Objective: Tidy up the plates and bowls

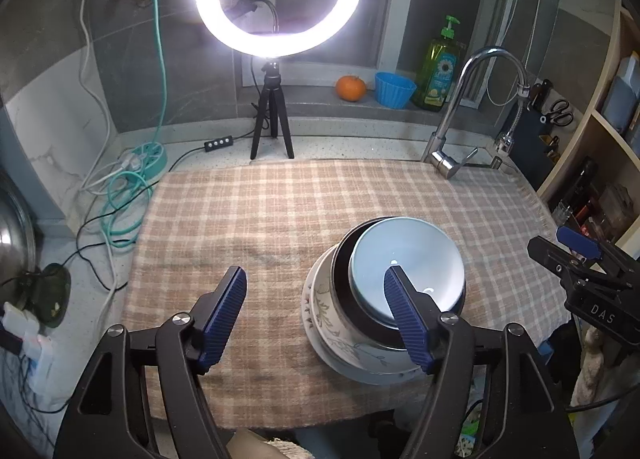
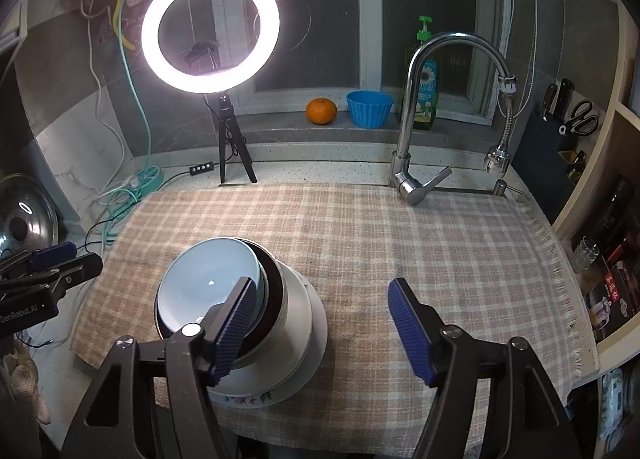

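The nested stack (image 1: 376, 299), pale blue bowl (image 1: 404, 263) on top of a dark bowl, a white bowl and a floral plate (image 1: 320, 319), sits lower right in the left view on the checked cloth (image 1: 280, 211) over the surface. Left gripper (image 1: 316, 319) and right gripper (image 2: 324, 323) flank it, both spread and empty; open cloth lies all round.

Home kitchen: chrome faucet (image 2: 416, 115) at counter's back edge; dish soap bottle (image 2: 426, 99) behind it on windowsill; knife block with scissors (image 2: 568, 131) right of faucet; pot lid (image 2: 24, 219) far left.
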Motion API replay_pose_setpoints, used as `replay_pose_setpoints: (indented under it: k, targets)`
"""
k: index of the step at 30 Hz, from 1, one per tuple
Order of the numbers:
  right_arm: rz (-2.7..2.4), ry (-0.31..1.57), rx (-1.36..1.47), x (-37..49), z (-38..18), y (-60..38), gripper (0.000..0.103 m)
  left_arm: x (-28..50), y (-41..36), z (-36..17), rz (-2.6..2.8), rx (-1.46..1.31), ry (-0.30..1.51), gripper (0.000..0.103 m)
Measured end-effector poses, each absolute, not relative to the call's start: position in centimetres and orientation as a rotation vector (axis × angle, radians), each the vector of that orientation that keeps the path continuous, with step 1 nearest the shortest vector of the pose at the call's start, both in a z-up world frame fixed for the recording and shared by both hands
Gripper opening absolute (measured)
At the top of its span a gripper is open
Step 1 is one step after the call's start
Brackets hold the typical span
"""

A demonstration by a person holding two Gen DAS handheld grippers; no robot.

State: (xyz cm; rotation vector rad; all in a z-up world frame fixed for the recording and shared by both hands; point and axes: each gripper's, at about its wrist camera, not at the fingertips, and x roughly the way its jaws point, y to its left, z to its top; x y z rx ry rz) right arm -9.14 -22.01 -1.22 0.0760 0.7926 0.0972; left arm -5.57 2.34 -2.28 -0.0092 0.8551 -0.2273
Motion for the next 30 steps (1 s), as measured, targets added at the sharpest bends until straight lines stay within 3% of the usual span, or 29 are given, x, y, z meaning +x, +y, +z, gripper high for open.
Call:
replay_pose_setpoints:
  k: [30]
  targets:
    - [0.077,0.824,0.088,-8.2,-2.4,-22.8,0.071,-5.2,1.9,-2.0,-0.239,-0.005,0.843,0.071]
